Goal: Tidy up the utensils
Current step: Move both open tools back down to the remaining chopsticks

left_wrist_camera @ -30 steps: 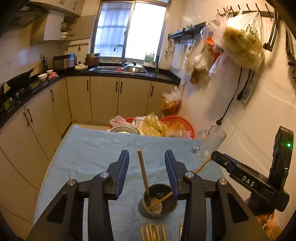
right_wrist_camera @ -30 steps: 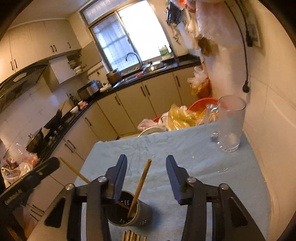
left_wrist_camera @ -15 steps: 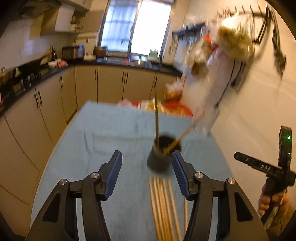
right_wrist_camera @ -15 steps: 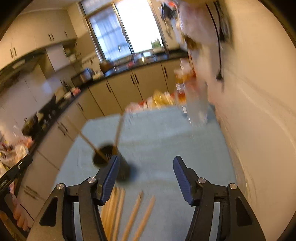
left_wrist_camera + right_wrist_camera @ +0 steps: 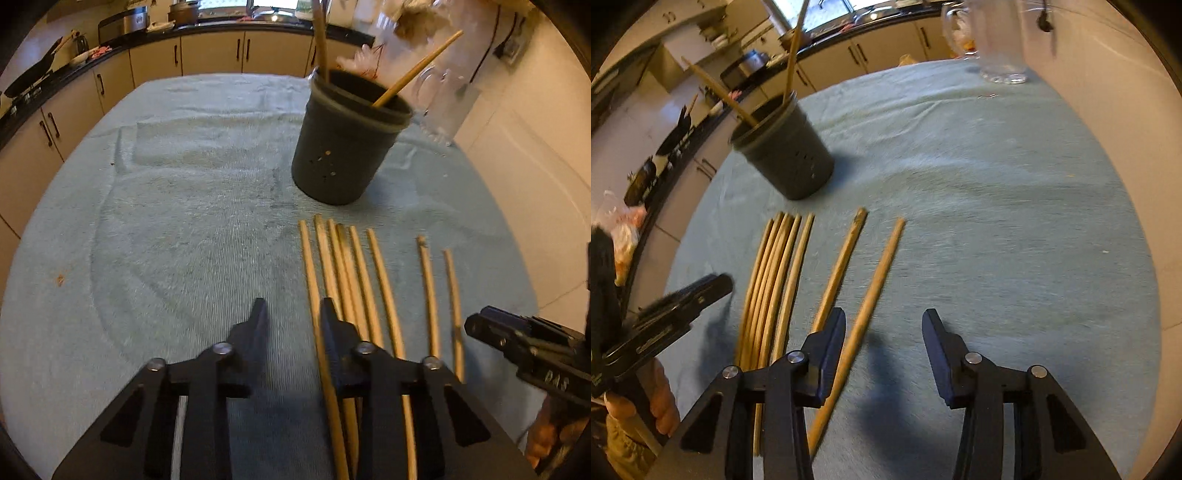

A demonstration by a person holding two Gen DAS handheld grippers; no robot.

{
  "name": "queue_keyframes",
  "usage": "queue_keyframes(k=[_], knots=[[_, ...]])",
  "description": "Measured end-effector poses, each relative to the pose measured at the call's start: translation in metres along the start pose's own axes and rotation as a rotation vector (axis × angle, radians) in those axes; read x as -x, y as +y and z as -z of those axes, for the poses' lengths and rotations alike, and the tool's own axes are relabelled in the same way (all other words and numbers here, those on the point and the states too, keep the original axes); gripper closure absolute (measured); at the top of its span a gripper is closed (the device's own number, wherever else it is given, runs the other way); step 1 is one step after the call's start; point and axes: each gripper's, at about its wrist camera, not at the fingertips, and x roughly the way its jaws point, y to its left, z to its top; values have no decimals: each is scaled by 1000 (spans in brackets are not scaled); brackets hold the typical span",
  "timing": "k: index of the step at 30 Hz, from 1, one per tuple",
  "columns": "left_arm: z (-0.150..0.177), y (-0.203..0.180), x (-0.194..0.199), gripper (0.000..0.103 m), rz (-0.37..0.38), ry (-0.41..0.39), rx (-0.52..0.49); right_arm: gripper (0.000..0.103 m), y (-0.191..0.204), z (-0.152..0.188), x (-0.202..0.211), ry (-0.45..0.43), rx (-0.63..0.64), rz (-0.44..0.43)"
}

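Both claws hang low over loose chopsticks point(image 5: 384, 291) near the tabletop's point(image 5: 166, 229) front edge, jaws closing. Left claw point(image 5: 291, 314) straddles the leftmost stick; right claw point(image 5: 882, 325) straddles the rightmost. Neither grips yet. Crowded neighbours could get pinched together, scattering sticks short of the dark holder point(image 5: 347, 147).

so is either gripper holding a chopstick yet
No. Both the left gripper and right gripper are closing with nothing gripped; the chopsticks lie loose.

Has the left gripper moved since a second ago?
Yes. The left gripper has come down toward the towel; its jaws, closing, now sit beside the loose chopsticks, short of the holder.
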Motion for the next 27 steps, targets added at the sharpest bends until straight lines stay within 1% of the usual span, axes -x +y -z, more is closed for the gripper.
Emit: queue_keyframes(k=[2,4,5,8,10,11,16,18,20,24,25,27], knots=[[-6,2,-10,84,2,18,10,59,6,-5,-7,4,18,39],[-11,0,-14,84,-5,5,1,60,12,-9,-15,8,35,67],[-13,0,-14,84,-7,6,-5,61,15,-12,-17,-4,48,87],[-22,1,-18,84,-5,10,-10,69,22,-22,-22,-5,75,136],[-28,2,-21,85,-13,12,-11,75,23,-26,-26,-6,90,158],[-30,2,-24,85,-18,16,-15,77,23,-27,-26,-6,95,164],[-35,-1,-27,85,-30,9,-37,80,17,-35,-29,-4,98,167],[-37,-1,-28,85,-15,10,-32,80,15,-39,-30,-4,102,168],[-35,-2,-30,85,-20,0,-49,80,13,-40,-30,-8,104,163],[-22,-13,-25,85,-125,-34,-205,81,13,-37,-29,-16,114,151],[-21,-11,-23,85,-127,-30,-207,81,13,-36,-28,-17,113,148],[-19,-3,-17,85,-71,-6,-155,81,10,-35,-28,-20,107,141]])
